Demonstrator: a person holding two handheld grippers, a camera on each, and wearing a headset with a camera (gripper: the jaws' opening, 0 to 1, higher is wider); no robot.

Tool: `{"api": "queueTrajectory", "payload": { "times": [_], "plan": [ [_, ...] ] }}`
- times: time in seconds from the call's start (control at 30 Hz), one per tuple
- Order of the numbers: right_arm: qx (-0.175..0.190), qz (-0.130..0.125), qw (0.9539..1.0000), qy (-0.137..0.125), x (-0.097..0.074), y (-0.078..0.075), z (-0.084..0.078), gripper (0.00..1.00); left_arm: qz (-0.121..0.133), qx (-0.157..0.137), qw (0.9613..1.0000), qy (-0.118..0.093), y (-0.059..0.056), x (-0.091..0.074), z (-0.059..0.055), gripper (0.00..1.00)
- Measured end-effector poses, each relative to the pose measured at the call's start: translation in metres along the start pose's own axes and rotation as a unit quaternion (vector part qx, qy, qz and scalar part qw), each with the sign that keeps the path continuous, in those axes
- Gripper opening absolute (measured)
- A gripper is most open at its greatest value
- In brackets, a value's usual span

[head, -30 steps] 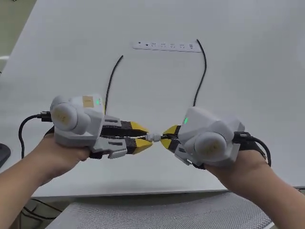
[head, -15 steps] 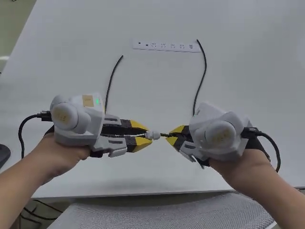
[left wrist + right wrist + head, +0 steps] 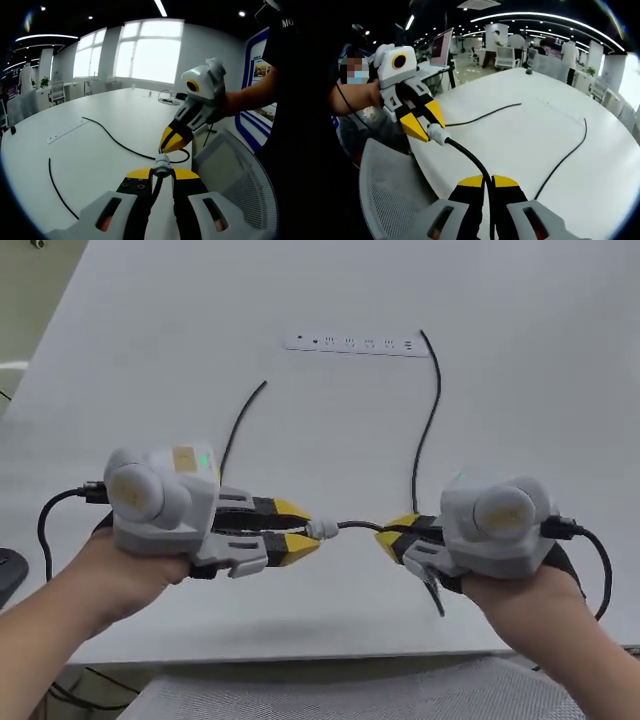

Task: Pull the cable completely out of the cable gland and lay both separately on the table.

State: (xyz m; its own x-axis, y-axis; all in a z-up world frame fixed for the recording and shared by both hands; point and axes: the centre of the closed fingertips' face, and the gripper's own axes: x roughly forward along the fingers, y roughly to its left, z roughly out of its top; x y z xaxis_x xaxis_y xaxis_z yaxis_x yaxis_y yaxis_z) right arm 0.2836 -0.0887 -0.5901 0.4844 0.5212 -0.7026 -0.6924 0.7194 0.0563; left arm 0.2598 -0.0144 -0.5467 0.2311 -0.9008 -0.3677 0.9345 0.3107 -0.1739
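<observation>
A white cable gland (image 3: 322, 530) is held above the table's near edge in my left gripper (image 3: 308, 531), whose yellow jaws are shut on it. A black cable (image 3: 356, 526) comes out of the gland and runs right into my right gripper (image 3: 388, 535), which is shut on it. A short arched stretch of cable shows between the two grippers. In the left gripper view the gland (image 3: 162, 162) sits at the jaw tips, with the right gripper (image 3: 171, 141) just beyond. In the right gripper view the cable (image 3: 470, 157) leads from my jaws to the gland (image 3: 436, 134).
A white power strip (image 3: 350, 342) lies at the back of the white table (image 3: 150, 360). A loose short black cable (image 3: 240, 425) lies left of centre. A longer black cable (image 3: 430, 410) runs from near the strip down behind the right gripper. A grey mesh chair (image 3: 350, 690) is below the table edge.
My right gripper has moved right, away from the gland, and more black cable now shows between the grippers. The left gripper has stayed put with the gland.
</observation>
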Motion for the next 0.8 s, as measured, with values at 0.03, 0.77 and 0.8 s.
{"api": "queueTrajectory", "payload": {
  "times": [0.03,0.77,0.8],
  "plan": [
    [0.008,-0.003,1.0,0.003,0.0,-0.002,-0.003,0.0,-0.001,0.0,1.0,0.001,-0.001,0.001,0.0,0.15],
    [0.063,0.006,0.9979,0.015,-0.005,0.0,-0.025,0.01,0.005,-0.008,0.9999,0.01,-0.005,0.0,-0.004,0.16],
    [0.054,0.009,0.9984,0.014,-0.005,0.001,-0.024,0.01,0.005,-0.009,0.9999,0.011,-0.005,0.0,-0.004,0.16]
  ]
}}
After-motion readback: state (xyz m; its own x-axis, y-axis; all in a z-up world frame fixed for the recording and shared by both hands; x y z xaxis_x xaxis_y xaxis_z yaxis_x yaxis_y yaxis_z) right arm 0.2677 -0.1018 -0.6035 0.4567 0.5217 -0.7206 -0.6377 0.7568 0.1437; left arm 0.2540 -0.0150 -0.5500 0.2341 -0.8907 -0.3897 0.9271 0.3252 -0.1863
